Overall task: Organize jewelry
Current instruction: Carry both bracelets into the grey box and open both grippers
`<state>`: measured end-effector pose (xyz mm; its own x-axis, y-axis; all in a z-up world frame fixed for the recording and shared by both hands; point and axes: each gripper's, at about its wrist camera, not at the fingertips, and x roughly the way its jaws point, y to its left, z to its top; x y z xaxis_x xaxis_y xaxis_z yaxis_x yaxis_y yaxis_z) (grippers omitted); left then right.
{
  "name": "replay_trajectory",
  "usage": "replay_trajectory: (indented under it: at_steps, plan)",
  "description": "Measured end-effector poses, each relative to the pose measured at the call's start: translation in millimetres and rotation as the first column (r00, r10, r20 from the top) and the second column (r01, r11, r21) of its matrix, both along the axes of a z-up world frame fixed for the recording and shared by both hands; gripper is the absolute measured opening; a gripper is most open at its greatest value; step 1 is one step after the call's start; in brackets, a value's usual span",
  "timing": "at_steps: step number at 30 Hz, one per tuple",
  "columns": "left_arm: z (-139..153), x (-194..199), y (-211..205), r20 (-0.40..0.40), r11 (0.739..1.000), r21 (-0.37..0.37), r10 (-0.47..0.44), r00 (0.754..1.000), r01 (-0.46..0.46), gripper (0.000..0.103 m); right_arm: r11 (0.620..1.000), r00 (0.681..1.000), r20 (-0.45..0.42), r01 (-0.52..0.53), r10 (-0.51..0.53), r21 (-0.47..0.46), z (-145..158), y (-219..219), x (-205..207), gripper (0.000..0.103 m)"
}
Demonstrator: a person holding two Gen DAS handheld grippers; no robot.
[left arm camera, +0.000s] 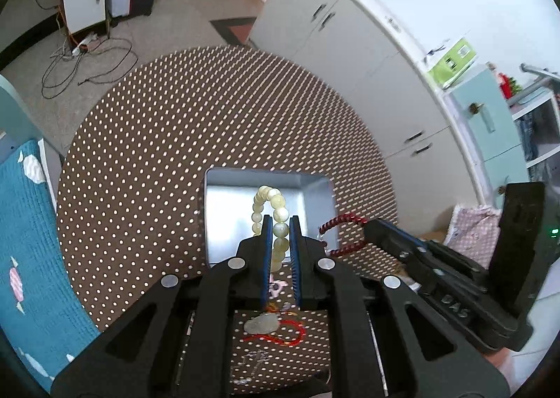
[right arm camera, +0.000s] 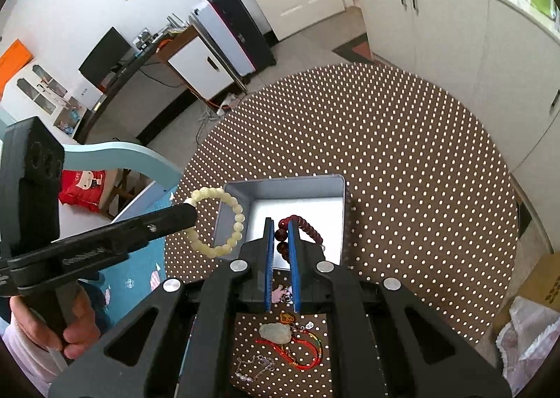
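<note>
Pinching a pale bead bracelet (left arm camera: 271, 219), the left tongs (left arm camera: 279, 223) hang it over the open tin (left arm camera: 213, 216) at centre frame; the right tongs (right arm camera: 280, 226) clamp a dark red bracelet (right arm camera: 304, 223) above the same tin on the dotted bench (right arm camera: 402, 170).

Little writing can be made out. In the left wrist view, raised letters on the black body of the right gripper (left arm camera: 364, 235) read roughly "DAS", though the blur leaves this uncertain. In the right wrist view, the embossed lettering on the black arm of the left gripper (right arm camera: 190, 214) is too smeared to read. The red cushion (right arm camera: 82, 188) at the left bears a white cartoon figure and small white letters that look like "CAT". The cardboard box (right arm camera: 542, 289) at the right edge carries red printed characters, too small to read. The green box (left arm camera: 453, 62) on the far counter has a label that is unreadable.
</note>
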<state>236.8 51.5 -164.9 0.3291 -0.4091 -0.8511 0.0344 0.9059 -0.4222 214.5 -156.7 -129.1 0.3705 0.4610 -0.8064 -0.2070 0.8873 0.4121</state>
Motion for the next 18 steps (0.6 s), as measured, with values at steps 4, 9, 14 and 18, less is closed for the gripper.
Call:
replay_trajectory:
  at_steps: [4,9,14,18]
  plan:
    - [-17.6,5.8,-0.6,-0.048,1.000,0.006,-0.009,0.999,0.009,0.009,1.000,1.000,-0.026,0.008,-0.009,-0.003,-7.3,-2.4,4.3,0.007]
    - [-25.8,7.7,-0.9,-0.066,0.999,0.037,-0.016,0.998,0.019,0.010,1.000,0.999,-0.042,0.006,-0.008,-0.028,-11.3,-2.0,8.1,0.010]
    - [-25.5,2.6,-2.1,-0.069,0.998,0.066,-0.021,0.997,0.025,0.032,0.999,0.999,-0.054,0.002,-0.005,-0.053,-13.3,-1.3,5.8,0.011]
    - [-25.0,-2.2,-1.8,-0.072,0.996,0.079,-0.026,0.997,0.032,0.032,0.998,0.999,-0.052,0.008,-0.011,-0.061,-11.7,-2.2,1.7,0.026]
